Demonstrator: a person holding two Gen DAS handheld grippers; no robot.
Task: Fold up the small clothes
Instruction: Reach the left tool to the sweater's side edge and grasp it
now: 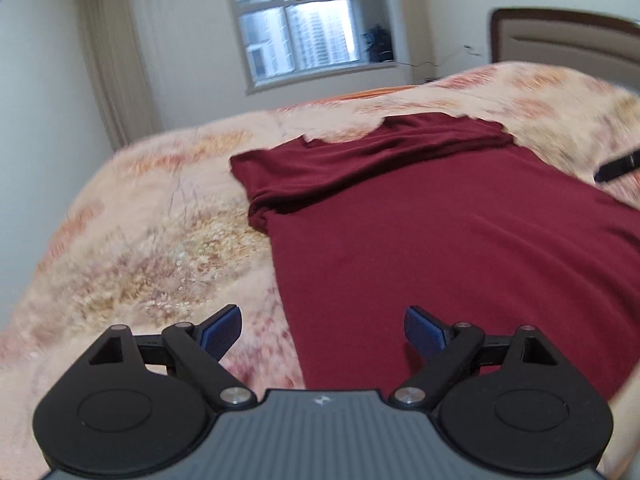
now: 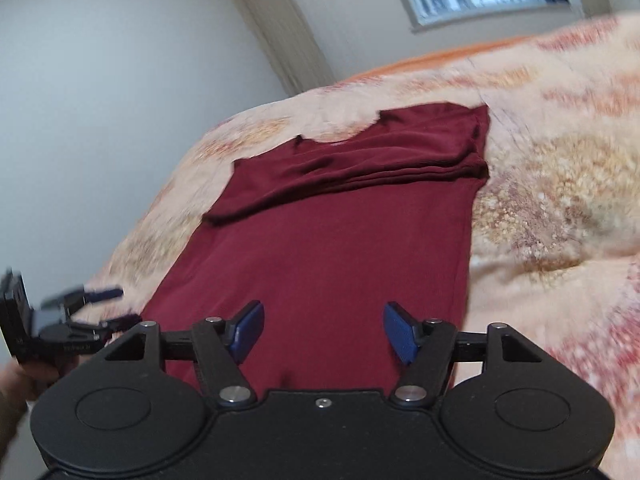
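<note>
Blue ribbed pads, soft maroon shirt

No readable words, numbers or brand names show in either view. The left gripper carries a small pale emblem on its grey ribbed body, not legible as letters, and a faint blurred marking on its side in the right wrist view cannot be read

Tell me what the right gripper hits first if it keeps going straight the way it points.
Most likely the maroon shirt spread on the bedspread: the open right gripper points down at the cloth, nothing in between, though depth is unclear.
</note>
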